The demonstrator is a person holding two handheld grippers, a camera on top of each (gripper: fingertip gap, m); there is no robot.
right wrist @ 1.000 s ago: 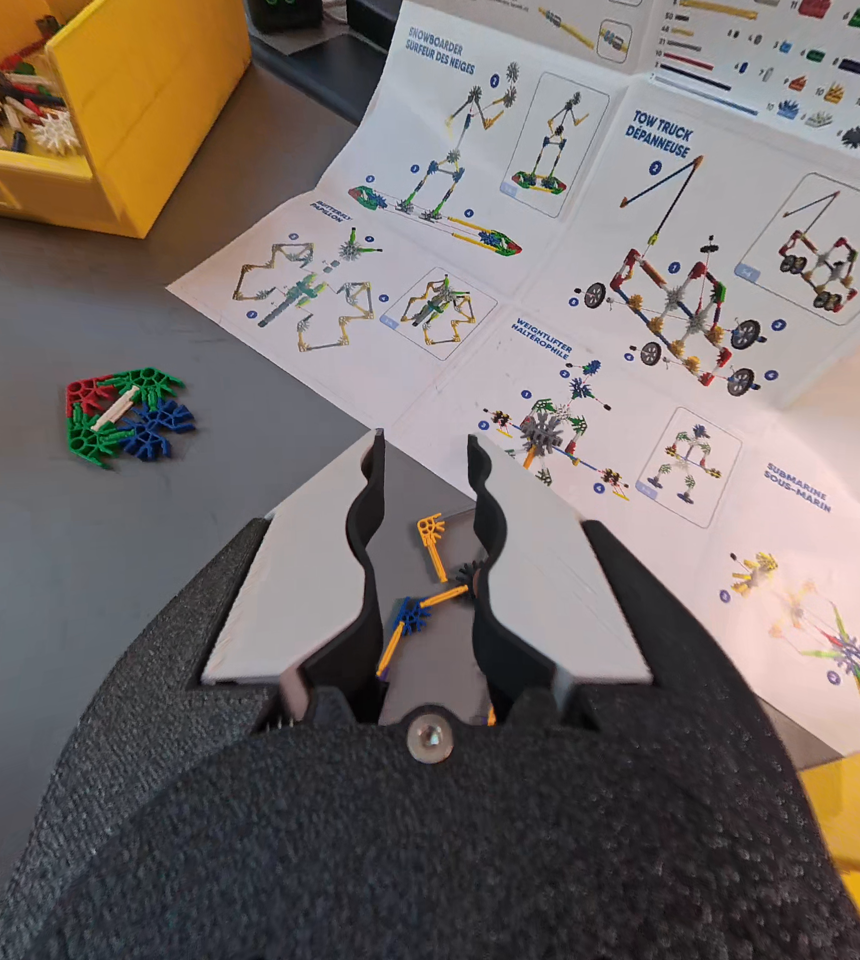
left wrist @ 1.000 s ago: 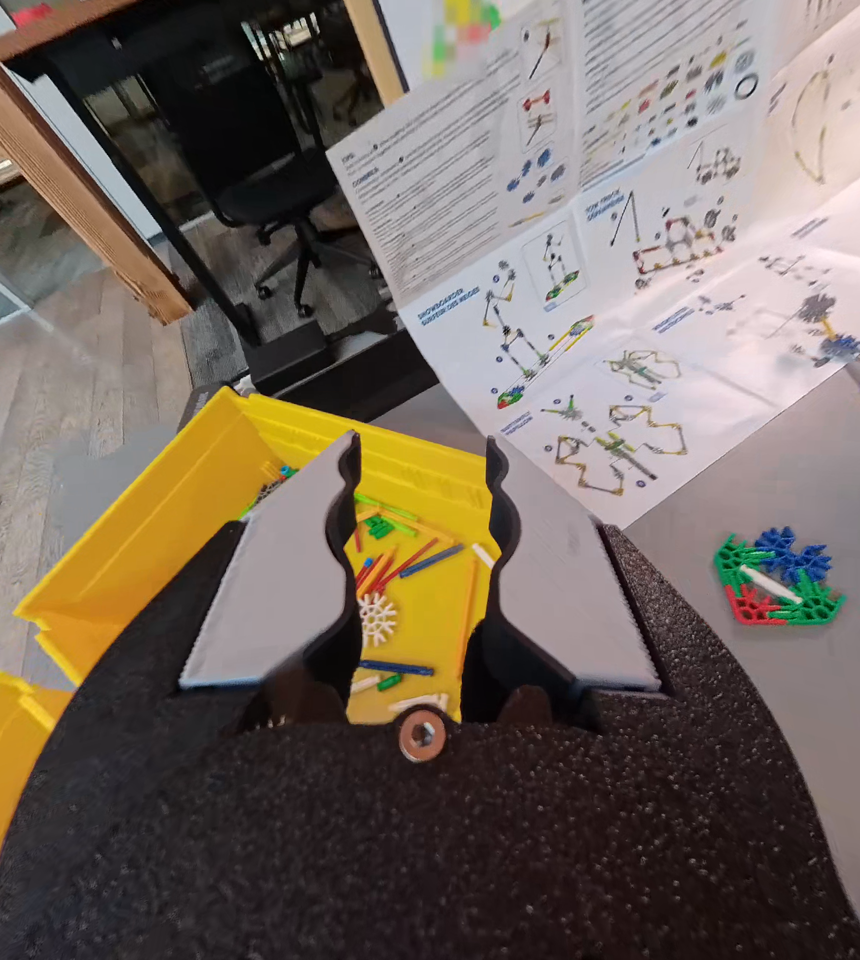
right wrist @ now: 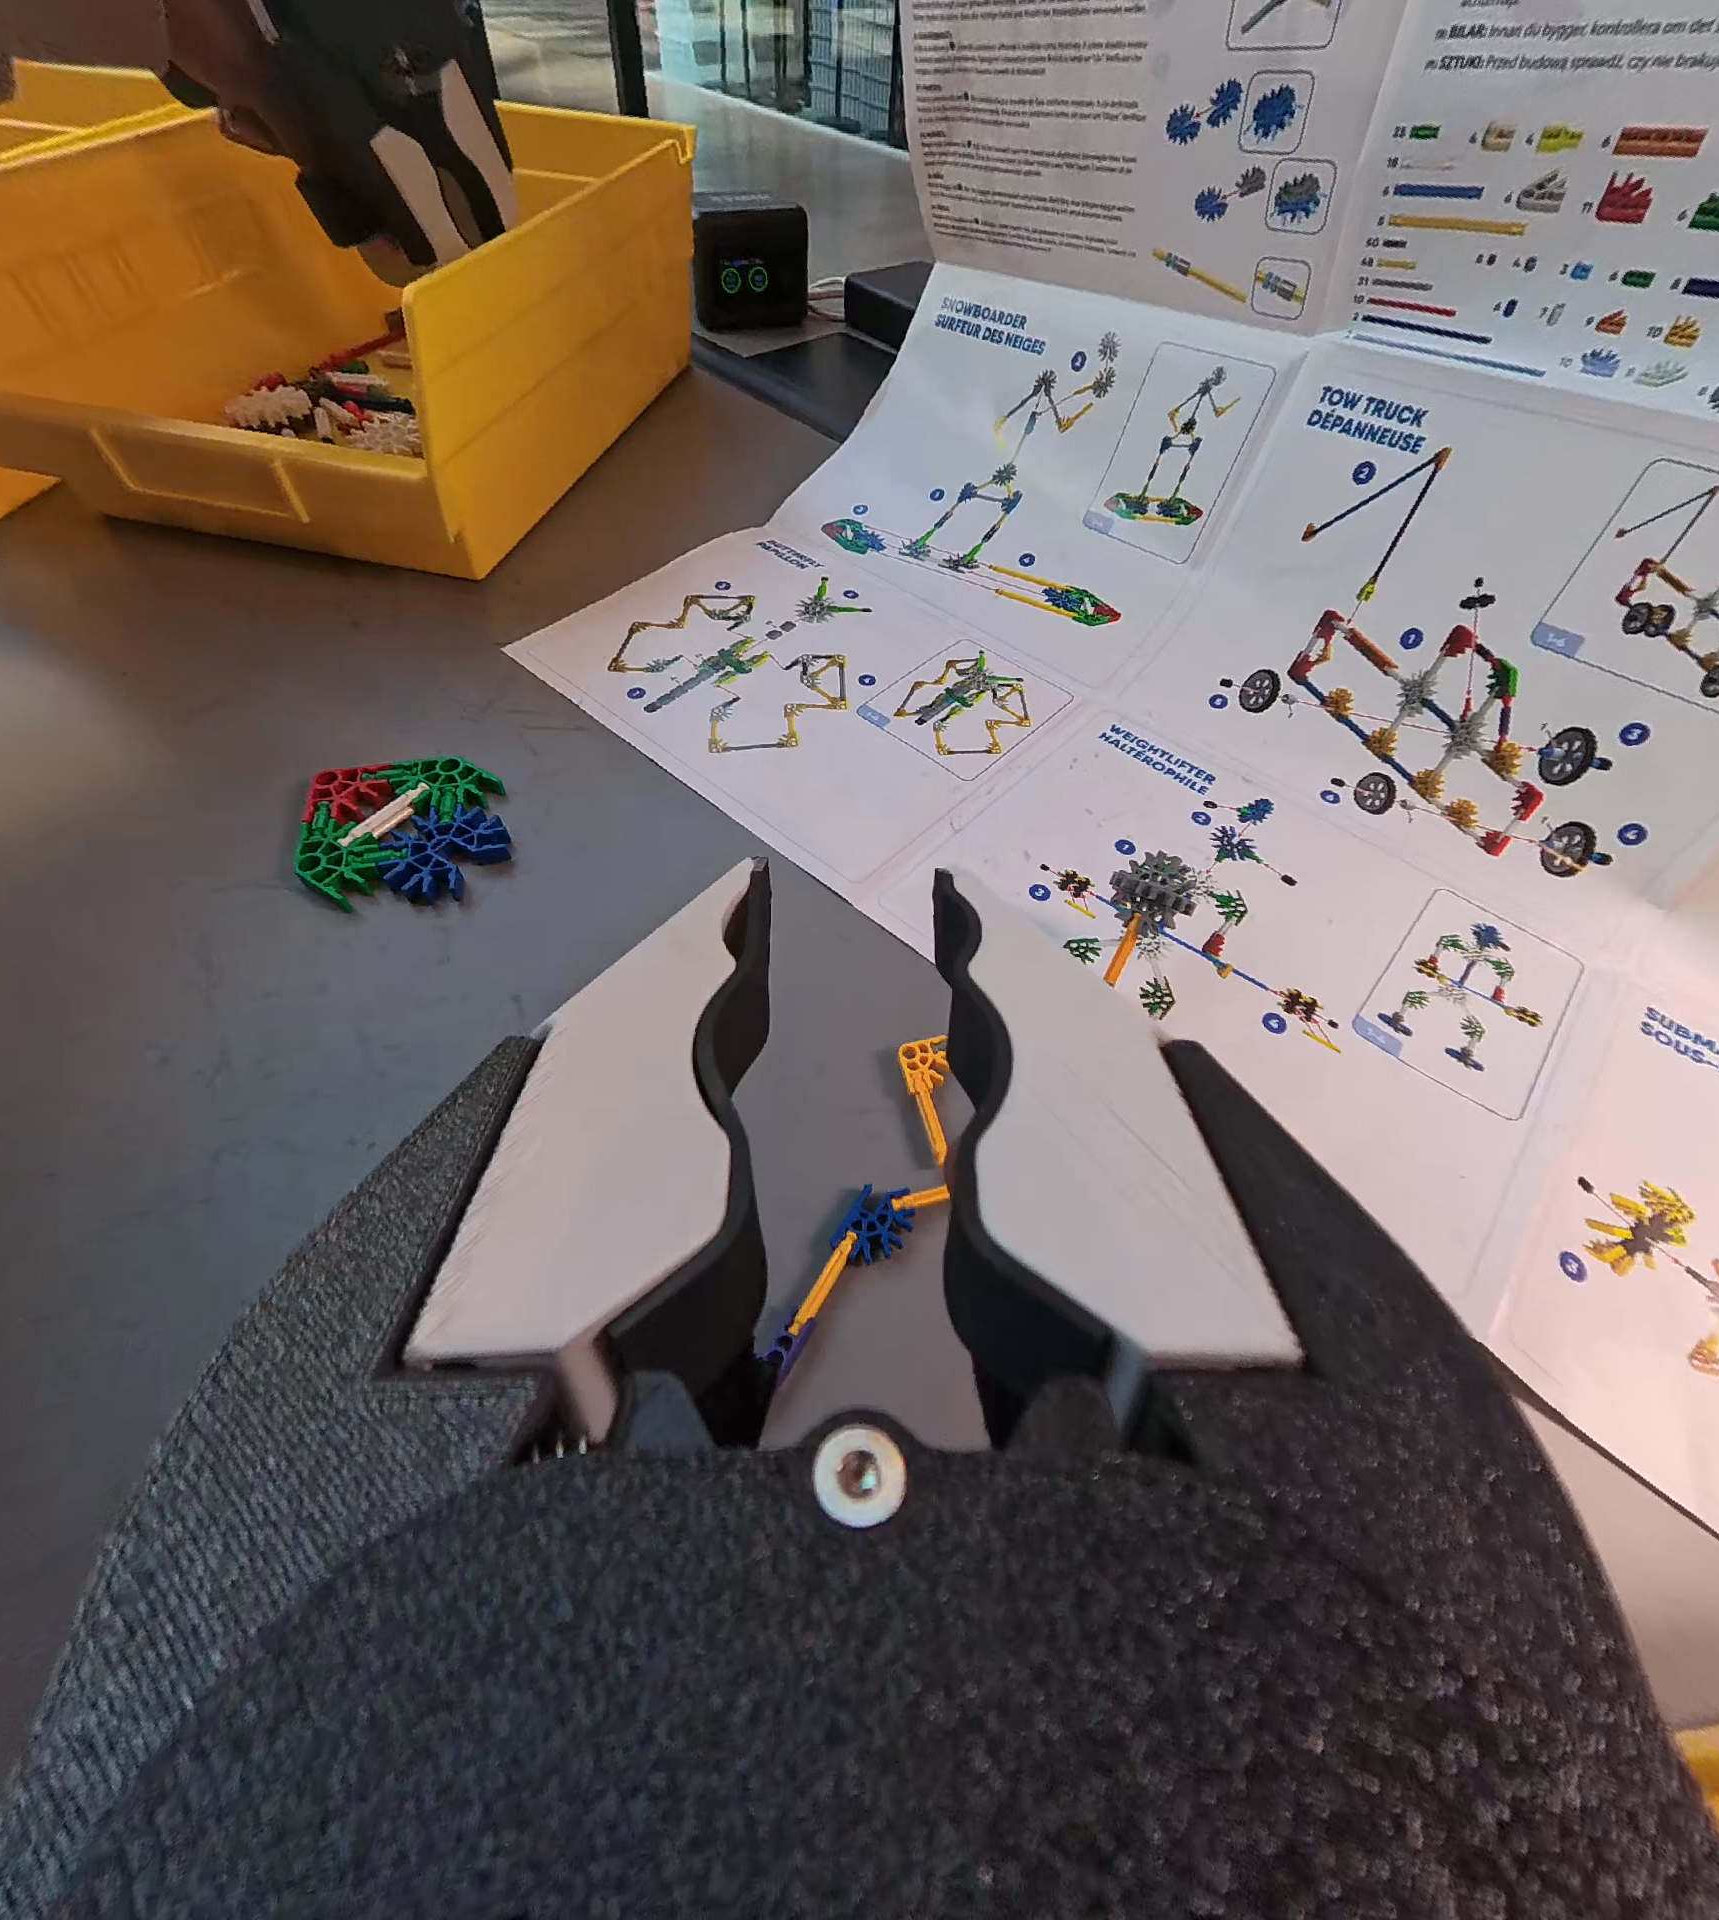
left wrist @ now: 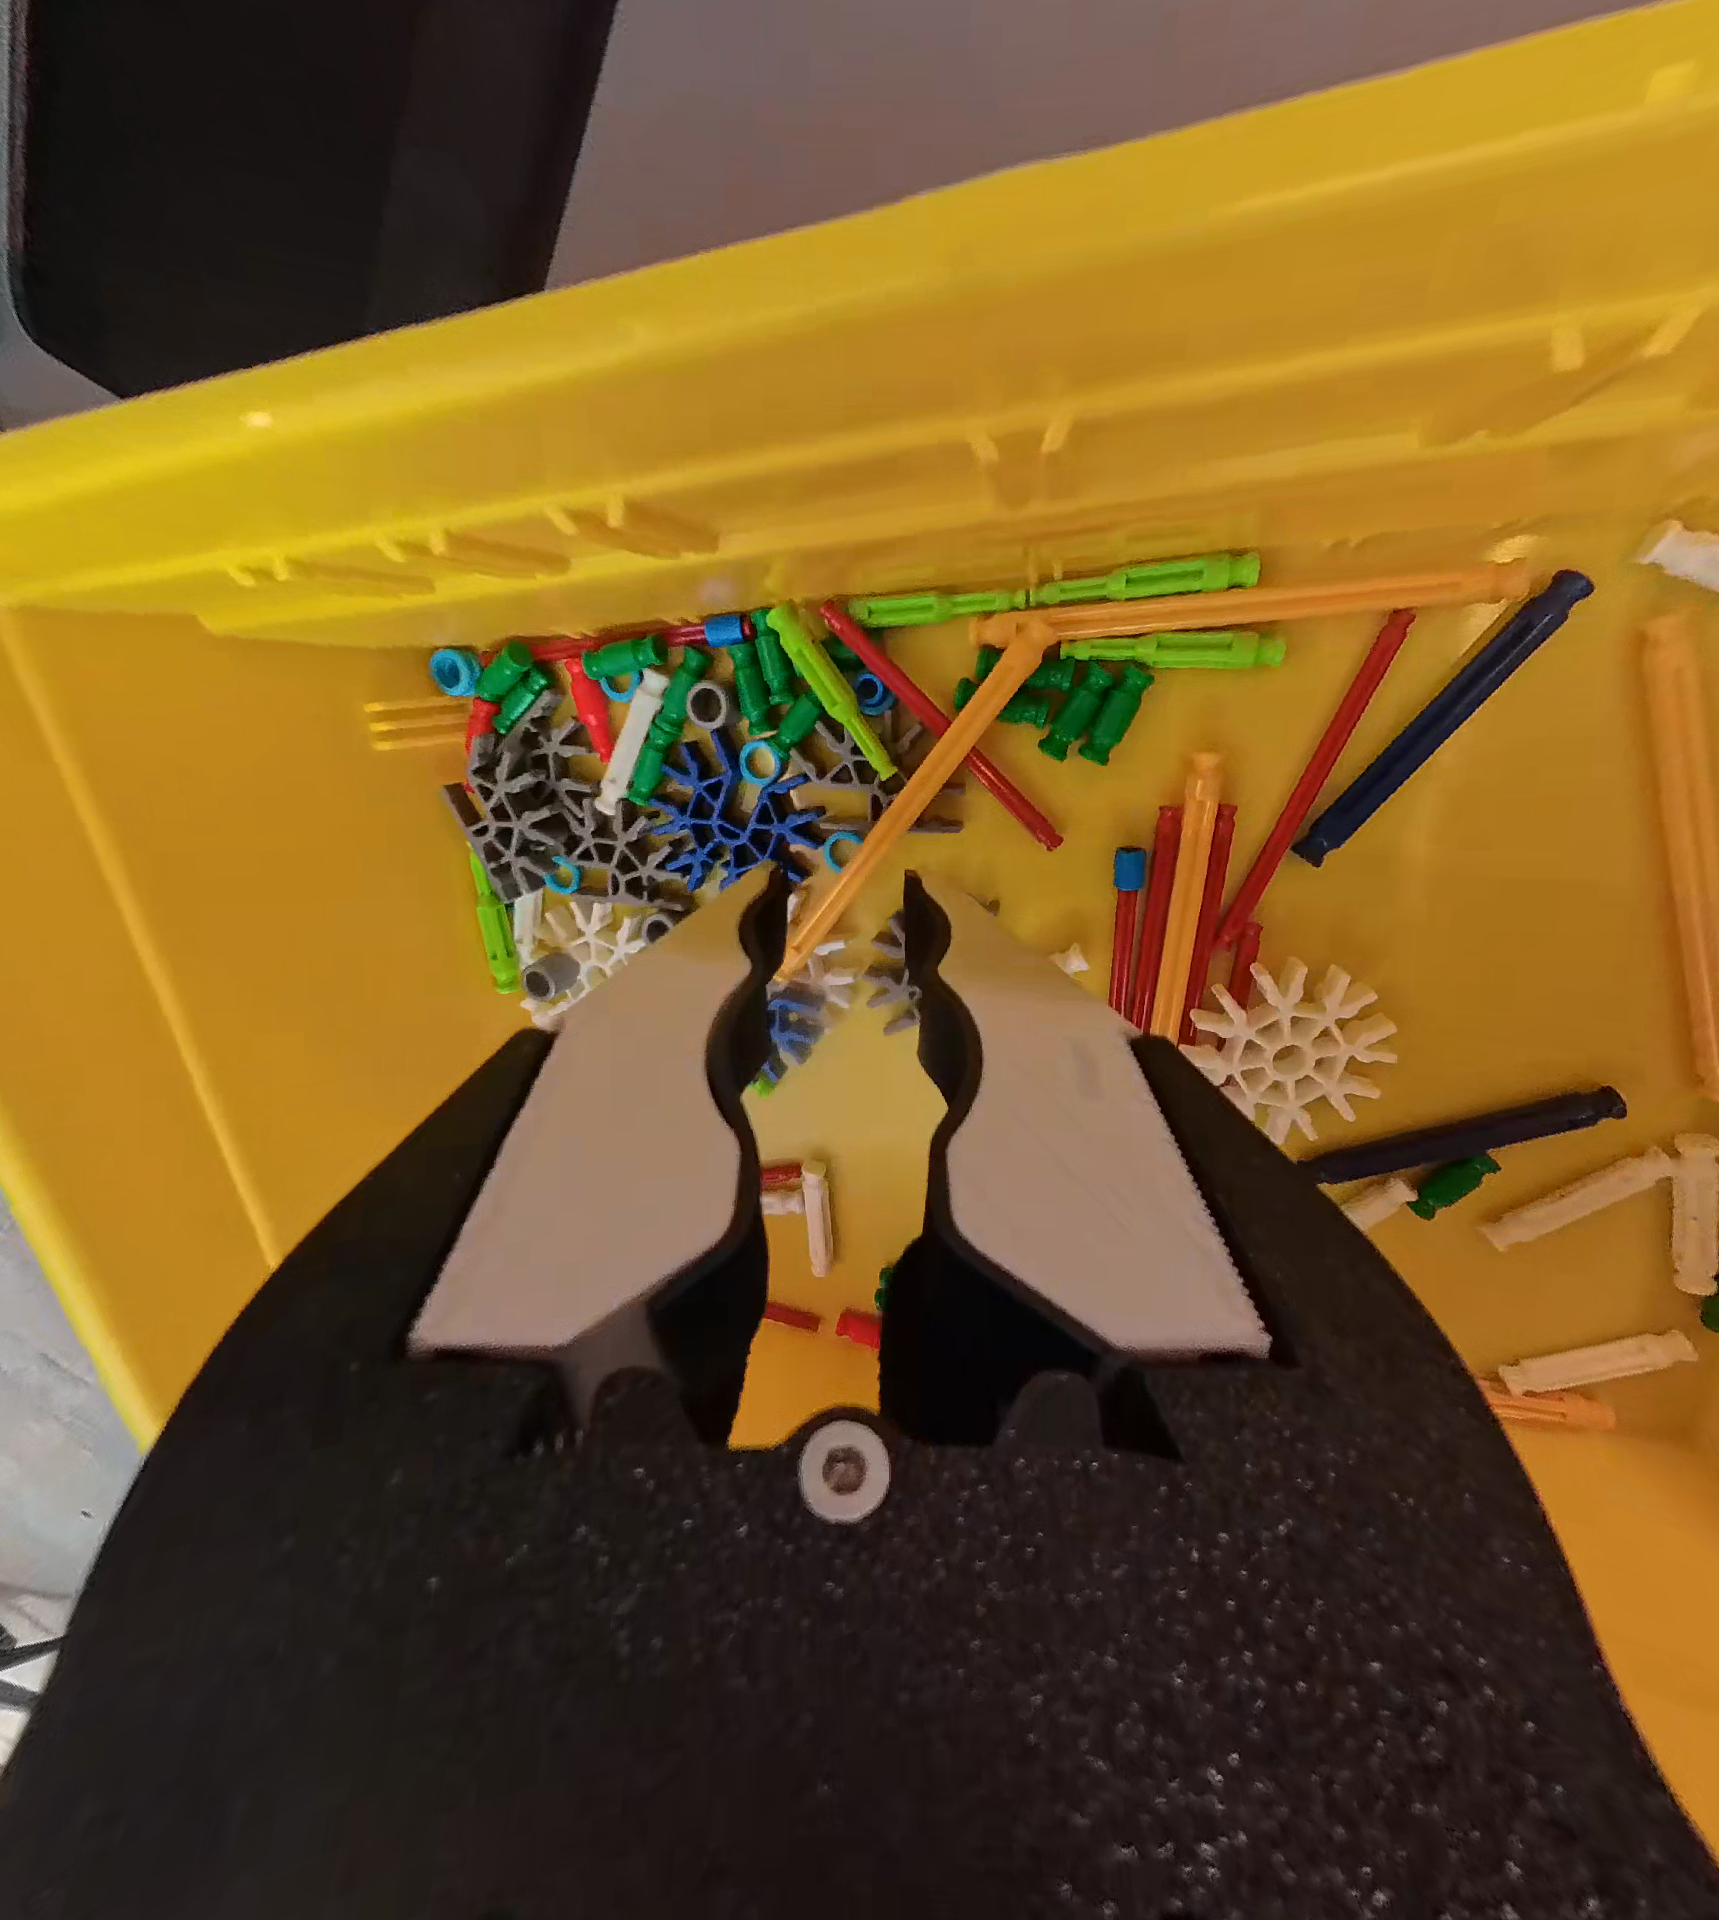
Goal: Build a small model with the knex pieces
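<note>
Over the bin (left wrist: 211, 935), the left gripper (left wrist: 842, 896) is gaping around a rod (left wrist: 896, 821); the right gripper (right wrist: 850, 878) is hanging wide over a blue star (right wrist: 870, 1226).

The left wrist view looked steeply down along its tongs (left wrist: 839, 904) into a yellow bin (left wrist: 211, 883), very close above the loose pieces on the bin floor. The right wrist view sat low over the desk (right wrist: 159, 1039), facing forward across a folded instruction sheet (right wrist: 1198, 623). It also took in that same bin (right wrist: 543, 343) farther off, with the left tongs (right wrist: 429, 223) dipping into it.
</note>
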